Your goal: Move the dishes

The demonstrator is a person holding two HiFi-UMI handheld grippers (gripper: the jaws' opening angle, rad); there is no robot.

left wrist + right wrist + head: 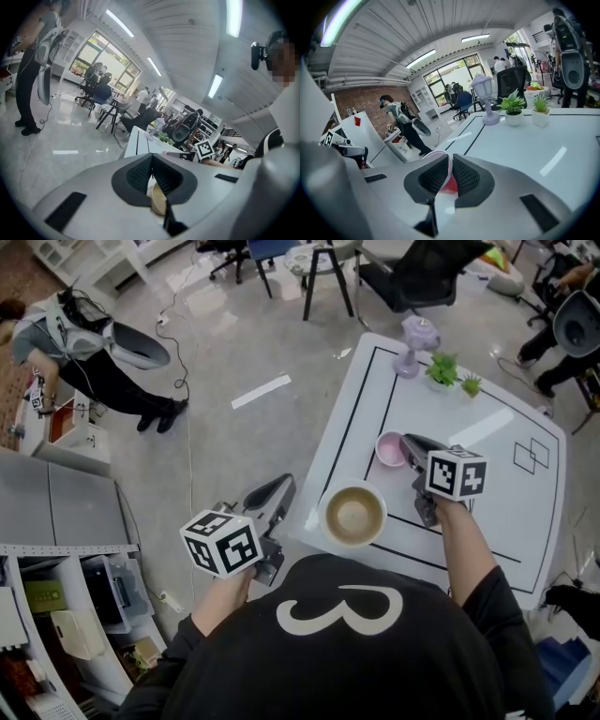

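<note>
**Right gripper pinches the pink bowl; left gripper closed on nothing**

Nearest: the person's black shirt (347,652) fills the bottom of the head view.

The left gripper (288,483) is held off the near-left corner of the white table (487,521), over the floor. Its marker cube (222,542) sits behind the jaws. The jaws are drawn together with only a hairline between the pads, and nothing is clamped. The tan dish (353,514) sits just right of the tips, apart from them, on the table near its front edge. The left gripper view catches a slice of that dish through the opening below the pads.

The right gripper (410,441) is beyond the tan dish and slightly right of it, over the table. A second marker cube (457,472) sits behind its jaws. The jaws are clenched on the rim of the pink bowl (387,450). The right gripper view shows the pale rim running up between the pads, with the pink-red body below them. The bowl lies left of the tips. Whether it rests on the table or hangs just above it cannot be told.

Further out from the right gripper, toward the table's far edge, stands a lilac lamp (419,341). Right of it are a larger potted plant (442,371) and a smaller potted plant (471,385).

Farthest: ahead of the left gripper a white tape strip (262,391) lies on the grey floor. Well to that gripper's left, a standing person (94,348) leans over a low white unit. A dark office chair (422,273) stands past the lamp.
</note>
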